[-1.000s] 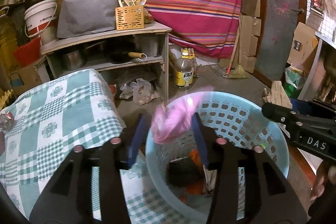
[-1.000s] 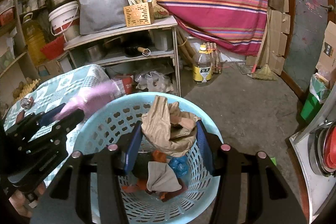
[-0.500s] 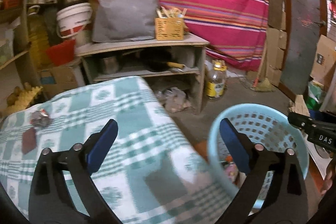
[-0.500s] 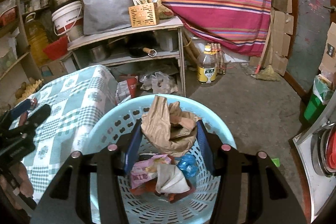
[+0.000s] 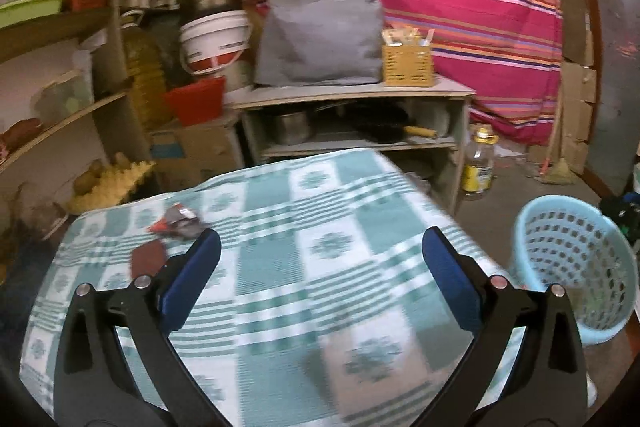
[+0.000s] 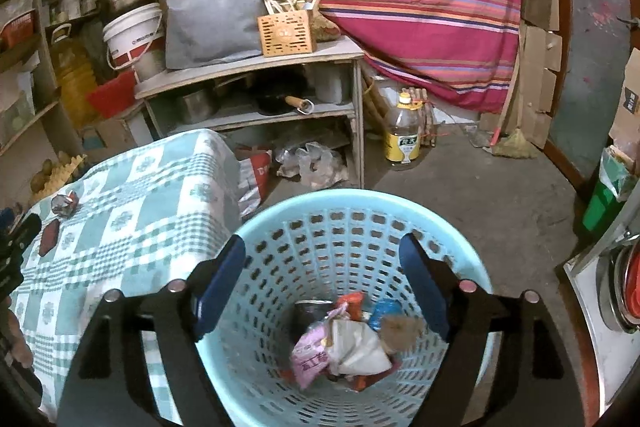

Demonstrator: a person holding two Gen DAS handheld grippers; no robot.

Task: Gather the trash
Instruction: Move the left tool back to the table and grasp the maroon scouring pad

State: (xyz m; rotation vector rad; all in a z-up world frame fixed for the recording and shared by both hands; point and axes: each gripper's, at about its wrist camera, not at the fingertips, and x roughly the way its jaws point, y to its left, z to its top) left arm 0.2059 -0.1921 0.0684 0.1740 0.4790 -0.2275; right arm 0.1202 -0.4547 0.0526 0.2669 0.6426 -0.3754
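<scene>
The light blue trash basket point(image 6: 460, 259) stands on the floor beside the table; it also shows at the right of the left wrist view point(image 5: 568, 251). Inside lie a pink wrapper point(image 6: 310, 355), white paper point(image 6: 356, 343), a brown paper wad point(image 6: 400, 331) and other scraps. My right gripper point(image 6: 322, 283) is open and empty right above the basket. My left gripper point(image 5: 320, 279) is open and empty over the checked tablecloth point(image 5: 304, 227). A crumpled silver-red wrapper point(image 5: 178, 221) and a flat brown piece point(image 5: 146, 259) lie on the table's far left; both show in the right wrist view point(image 6: 64, 203).
A wooden shelf unit point(image 6: 256, 67) with pots, a pan and a bamboo box stands behind the table. An oil bottle point(image 6: 402, 135) stands on the concrete floor. Plastic bags point(image 6: 312, 163) lie under the shelf. A striped red cloth hangs behind.
My left gripper let the pink wrapper fall into the basket and swung left over the table. My right gripper opened and the brown paper wad dropped into the basket.
</scene>
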